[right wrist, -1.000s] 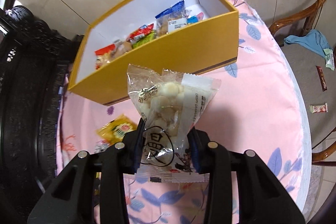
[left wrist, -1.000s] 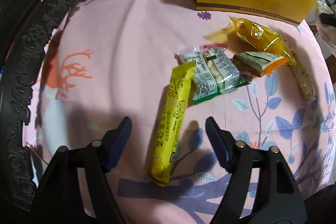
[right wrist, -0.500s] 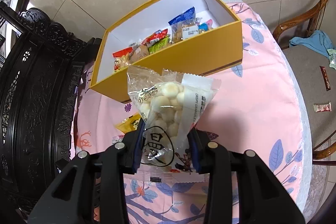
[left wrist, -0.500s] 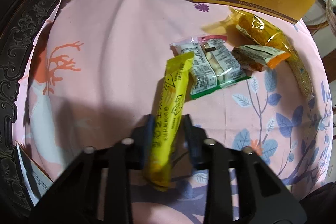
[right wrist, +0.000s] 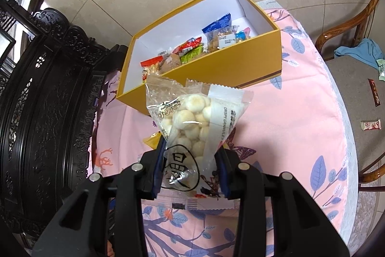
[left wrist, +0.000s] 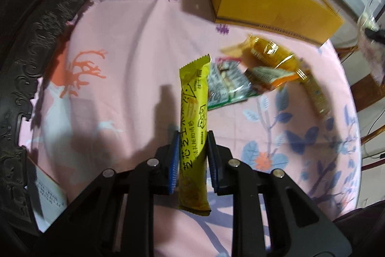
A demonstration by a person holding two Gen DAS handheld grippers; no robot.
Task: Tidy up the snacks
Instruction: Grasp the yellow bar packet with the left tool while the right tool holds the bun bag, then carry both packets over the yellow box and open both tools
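1. Both tongs hold a snack, and the step in hand looks like carrying them to the yellow box (right wrist: 216, 69).
2. The left gripper (left wrist: 193, 155) is clamped on the long yellow snack bar (left wrist: 193, 117). The bar sticks up past the tips and its low end hangs clear of the pink tablecloth (left wrist: 115, 78).
3. The right gripper (right wrist: 190, 170) is clamped on the clear bag of round puffs (right wrist: 192, 122). The bag stands up between the jaws, in front of the box.
4. The box is open and already has snacks inside.
5. Next, I think each snack needs to go over the box rim, then the jaws let go.
6. More packets (left wrist: 269, 64) lie on the cloth near the box.
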